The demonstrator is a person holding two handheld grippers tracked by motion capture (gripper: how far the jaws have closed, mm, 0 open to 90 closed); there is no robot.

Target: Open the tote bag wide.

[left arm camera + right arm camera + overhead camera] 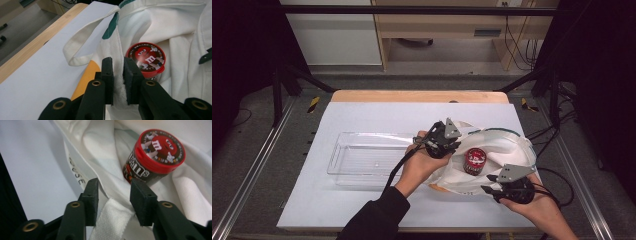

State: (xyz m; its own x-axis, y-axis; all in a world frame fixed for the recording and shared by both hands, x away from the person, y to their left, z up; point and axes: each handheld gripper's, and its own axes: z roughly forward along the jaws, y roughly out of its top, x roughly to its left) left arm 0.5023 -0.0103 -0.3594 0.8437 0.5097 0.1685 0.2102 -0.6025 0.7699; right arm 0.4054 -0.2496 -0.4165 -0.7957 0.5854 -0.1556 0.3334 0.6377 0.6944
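Left tongs (117, 72) are gripping the tote bag (492, 145) rim. Right tongs (113, 195) are straddling a strap, not clamped yet. Candy tub (474, 161) is sitting inside the bag on the desk (362, 112). Keep the mouth spread before lifting.

A white-covered table (362, 205) carries a clear tray (362, 160) and cloth bag (507, 142).

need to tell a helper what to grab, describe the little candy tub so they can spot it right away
On the pale mat covering the table, right of the clear plastic tray, lies a white cloth bag. In its open mouth sits the candy tub: a small round dark container with a red lid, the one red thing among white fabric.
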